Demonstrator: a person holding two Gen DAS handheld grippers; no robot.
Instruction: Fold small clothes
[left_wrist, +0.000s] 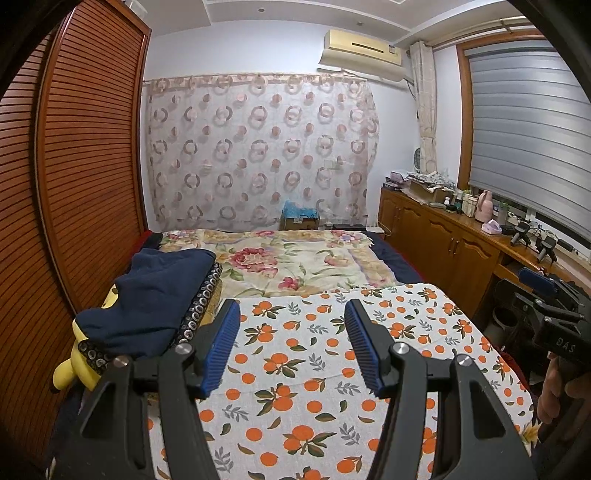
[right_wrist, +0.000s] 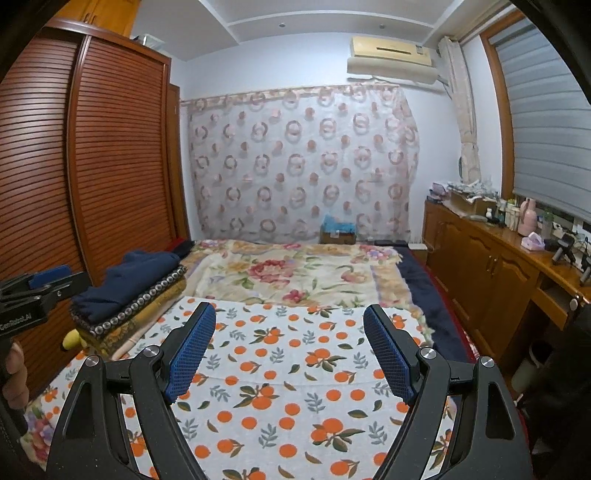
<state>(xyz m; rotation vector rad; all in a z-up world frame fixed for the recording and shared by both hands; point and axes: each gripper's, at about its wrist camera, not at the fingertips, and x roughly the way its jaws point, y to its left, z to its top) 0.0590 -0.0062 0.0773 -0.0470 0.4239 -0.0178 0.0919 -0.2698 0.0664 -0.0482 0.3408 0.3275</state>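
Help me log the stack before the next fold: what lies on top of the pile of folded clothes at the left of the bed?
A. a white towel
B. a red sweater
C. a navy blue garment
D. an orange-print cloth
C: the navy blue garment sits uppermost on the pile, above a dark layer with a ring-patterned edge; the orange-print cloth lies flat beside the pile, under both open, empty grippers.

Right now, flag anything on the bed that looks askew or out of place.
A yellow plush toy is wedged under the stack of folded clothes, poking out at the bed's left edge. The orange-print cloth lies flat; nothing else stands out.
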